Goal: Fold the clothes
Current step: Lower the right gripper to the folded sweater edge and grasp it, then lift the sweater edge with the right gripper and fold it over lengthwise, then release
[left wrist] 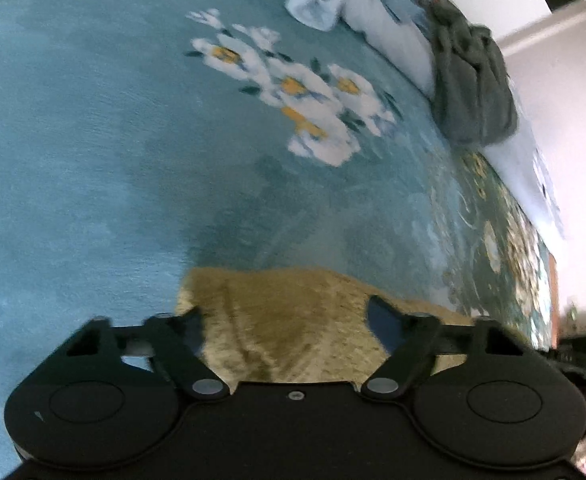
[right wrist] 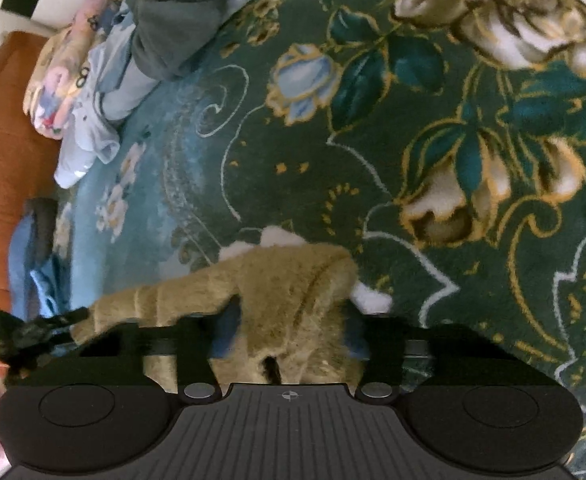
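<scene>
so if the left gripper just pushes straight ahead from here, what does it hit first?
The tan fuzzy garment: it already lies between the open fingers of the left gripper. Past that comes the teal floral blanket. The grey clothes heap sits off to the right, likely outside the line, though fisheye depth is unclear.

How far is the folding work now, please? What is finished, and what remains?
Nothing in view looks finished. In hand: the tan fuzzy garment lies between the wide-apart fingers of the right tool and of the left tool; whether either grips it is unclear. Left: the crumpled dark grey garment and the rumpled light blue clothes beside the floral blanket.
</scene>
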Demonstrator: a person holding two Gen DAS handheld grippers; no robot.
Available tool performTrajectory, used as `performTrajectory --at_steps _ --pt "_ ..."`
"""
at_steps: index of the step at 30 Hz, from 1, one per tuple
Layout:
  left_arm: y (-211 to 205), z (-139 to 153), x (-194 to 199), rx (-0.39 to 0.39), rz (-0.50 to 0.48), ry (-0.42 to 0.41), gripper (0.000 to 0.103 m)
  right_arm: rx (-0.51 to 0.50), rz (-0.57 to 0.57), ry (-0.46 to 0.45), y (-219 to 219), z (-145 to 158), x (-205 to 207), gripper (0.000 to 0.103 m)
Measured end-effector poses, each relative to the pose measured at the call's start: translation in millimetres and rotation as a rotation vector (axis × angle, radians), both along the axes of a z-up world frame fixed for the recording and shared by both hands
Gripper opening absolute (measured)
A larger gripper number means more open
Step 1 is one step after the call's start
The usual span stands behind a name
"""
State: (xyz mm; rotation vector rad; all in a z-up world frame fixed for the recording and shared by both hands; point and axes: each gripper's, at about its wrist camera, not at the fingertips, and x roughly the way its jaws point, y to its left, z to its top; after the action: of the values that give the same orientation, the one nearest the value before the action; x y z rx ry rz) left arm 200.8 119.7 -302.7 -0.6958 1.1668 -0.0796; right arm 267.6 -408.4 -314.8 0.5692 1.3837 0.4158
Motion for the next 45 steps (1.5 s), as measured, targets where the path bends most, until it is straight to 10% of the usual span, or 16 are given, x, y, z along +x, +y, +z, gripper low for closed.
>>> performTrajectory --at_steps 7,13,20,27,34,38,45 --pt "1 6 -19 0.001 0.198 -0.022 0.013 0.001 -0.058 -0.008 6 8 -6 0.023" --pt "-5 21 -18 -0.009 0.321 -0.115 0.008 0.02 -0.128 -0.065 4 24 -6 0.021" --pt "4 47 33 0.03 0.229 -0.245 0.008 0.013 -0.152 -0.187 10 41 37 0.021" --pt "-2 23 69 0.108 0.166 -0.166 0.009 -0.092 -0.124 -0.146 23 16 69 0.022" --pt "0 28 53 0.096 0.193 -0.124 0.019 -0.147 -0.106 -0.131 27 9 71 0.034" --pt "2 31 44 0.09 0.208 -0.1 0.051 -0.151 -0.093 -0.149 26 20 61 0.061" --pt "-15 57 13 0.153 0.214 -0.117 0.078 -0.133 -0.084 -0.164 14 37 20 0.085"
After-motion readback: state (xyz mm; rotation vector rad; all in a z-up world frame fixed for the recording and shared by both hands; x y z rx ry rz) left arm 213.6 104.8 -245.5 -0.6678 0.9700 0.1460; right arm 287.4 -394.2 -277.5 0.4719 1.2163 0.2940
